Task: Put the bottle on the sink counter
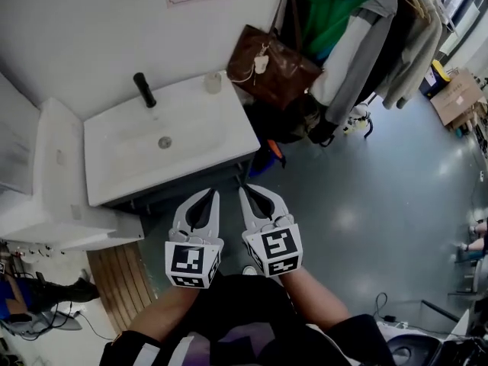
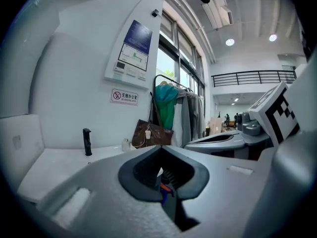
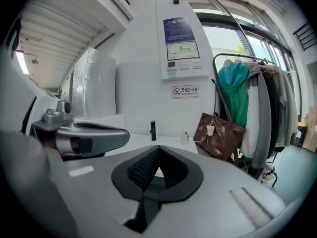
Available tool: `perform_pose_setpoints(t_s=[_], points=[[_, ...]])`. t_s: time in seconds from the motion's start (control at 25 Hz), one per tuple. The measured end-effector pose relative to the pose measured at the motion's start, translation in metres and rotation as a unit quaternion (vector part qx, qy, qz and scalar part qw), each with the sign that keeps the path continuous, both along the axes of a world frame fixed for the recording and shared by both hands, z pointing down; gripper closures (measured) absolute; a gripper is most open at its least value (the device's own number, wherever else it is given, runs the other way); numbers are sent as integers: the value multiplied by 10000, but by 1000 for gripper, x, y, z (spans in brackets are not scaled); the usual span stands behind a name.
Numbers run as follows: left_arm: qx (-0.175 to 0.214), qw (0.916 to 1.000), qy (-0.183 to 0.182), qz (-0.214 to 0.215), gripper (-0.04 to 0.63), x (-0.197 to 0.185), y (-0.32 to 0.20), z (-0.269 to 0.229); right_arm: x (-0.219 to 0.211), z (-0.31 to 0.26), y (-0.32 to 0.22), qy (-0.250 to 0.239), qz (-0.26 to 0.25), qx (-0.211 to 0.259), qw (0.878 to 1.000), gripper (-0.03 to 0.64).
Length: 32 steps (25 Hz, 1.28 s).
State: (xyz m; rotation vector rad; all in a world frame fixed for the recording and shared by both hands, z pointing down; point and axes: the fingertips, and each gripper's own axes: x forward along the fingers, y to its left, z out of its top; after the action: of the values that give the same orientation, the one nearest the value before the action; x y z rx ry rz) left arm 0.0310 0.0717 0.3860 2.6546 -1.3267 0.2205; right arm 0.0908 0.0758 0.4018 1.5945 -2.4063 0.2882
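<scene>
**Both grippers shut and empty, short of the sink; bottle upright on the counter's far right corner**

At the left of the head view a white sink counter (image 1: 114,170) runs along the wall, with a black faucet (image 1: 144,90) standing at the back of its basin. To the right of the faucet, on the counter's far right corner, stands a small pale bottle (image 1: 213,82). It is upright, its long axis vertical, and nothing touches it. Just beyond that corner a brown bag (image 1: 271,65) hangs against the wall, and coats (image 1: 358,44) hang on a rail further right.

Below the counter's front edge, over the floor, the person holds the two grippers side by side, both pointing toward the sink. The left gripper (image 1: 214,194) has its jaws together, with nothing between them. The right gripper (image 1: 244,190) also has its jaws closed, and it too holds nothing.

The bottle lies ahead of both grippers, across the whole depth of the counter and well apart from either. The left gripper view has it a little left of the closed tips (image 2: 126,144). In the right gripper view it sits a little right of them (image 3: 184,137). So it stands between the two lines of aim, and neither hand looks clearly nearer.

Since the bottle already rests on the counter, whether the task is finished or not yet begun cannot be told from here.
</scene>
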Motion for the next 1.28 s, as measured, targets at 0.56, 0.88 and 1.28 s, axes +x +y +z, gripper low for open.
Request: perform_pose_setpoints(t_s=[0.56, 0.88, 1.28], points=[[-15, 9995, -142, -280, 595, 28, 134, -11, 30, -25, 122, -238, -429, 101, 9987, 620], [-147, 9985, -183, -489, 595, 4, 173, -3, 19, -19, 165, -297, -538, -69, 9981, 620], [-267, 9976, -219, -599, 595, -13, 188, 12, 8, 4, 185, -291, -569, -278, 9976, 618]])
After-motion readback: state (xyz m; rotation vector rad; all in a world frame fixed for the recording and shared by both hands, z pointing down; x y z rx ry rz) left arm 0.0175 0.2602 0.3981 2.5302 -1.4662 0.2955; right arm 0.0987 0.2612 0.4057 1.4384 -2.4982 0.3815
